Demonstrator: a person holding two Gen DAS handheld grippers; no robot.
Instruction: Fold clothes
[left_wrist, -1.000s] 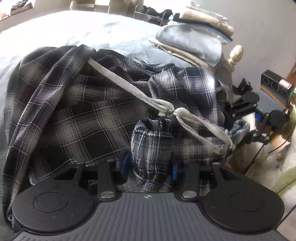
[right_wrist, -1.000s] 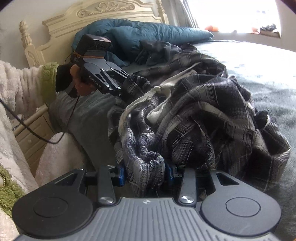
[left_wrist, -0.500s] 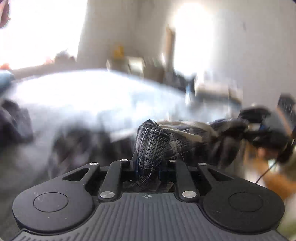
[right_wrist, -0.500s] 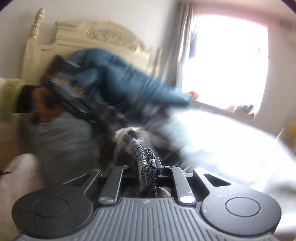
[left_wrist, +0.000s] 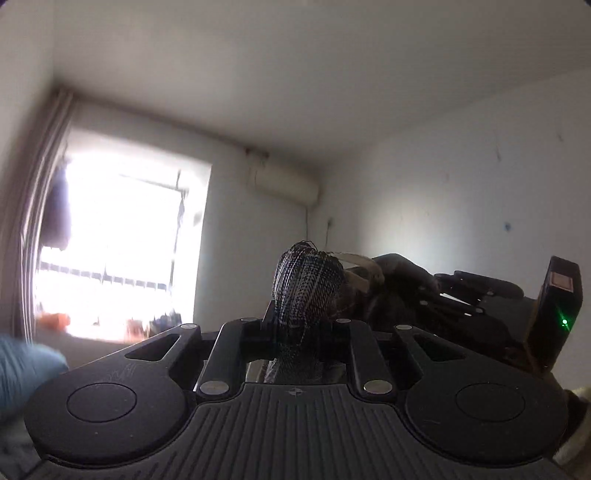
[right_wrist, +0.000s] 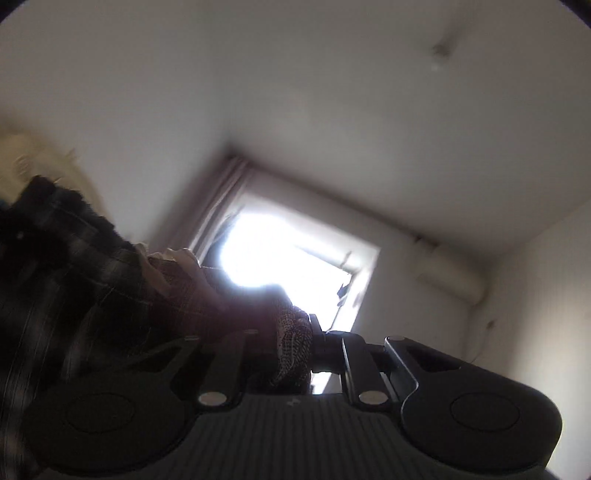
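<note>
A bunched fold of the black-and-white plaid garment (left_wrist: 306, 291) stands up between the fingers of the left gripper (left_wrist: 303, 325), whose jaws have closed in on the cloth within the last second and now pinch it tight, the checked weave rising in a rounded tuft above them. A pale drawstring (left_wrist: 356, 260) trails off the top of that tuft toward the right gripper (left_wrist: 480, 306), seen here from the side with a green light glowing on its body. In the right wrist view the same plaid garment (right_wrist: 74, 295) hangs in dark folds across the left of the frame, and another gathered bit of it is clamped in the right gripper (right_wrist: 295, 343), whose jaws likewise narrowed within the last second and press on the fabric from both sides. Both cameras look upward at the room rather than at any surface below: a bright window (left_wrist: 118, 251) with a curtain (left_wrist: 33, 206) at its edge, a wall-mounted air conditioner (left_wrist: 286, 182) beside it, plain white walls and ceiling (right_wrist: 295, 92). A cream carved headboard (right_wrist: 40, 166) shows, blurred, at the far left of the right wrist view.
</note>
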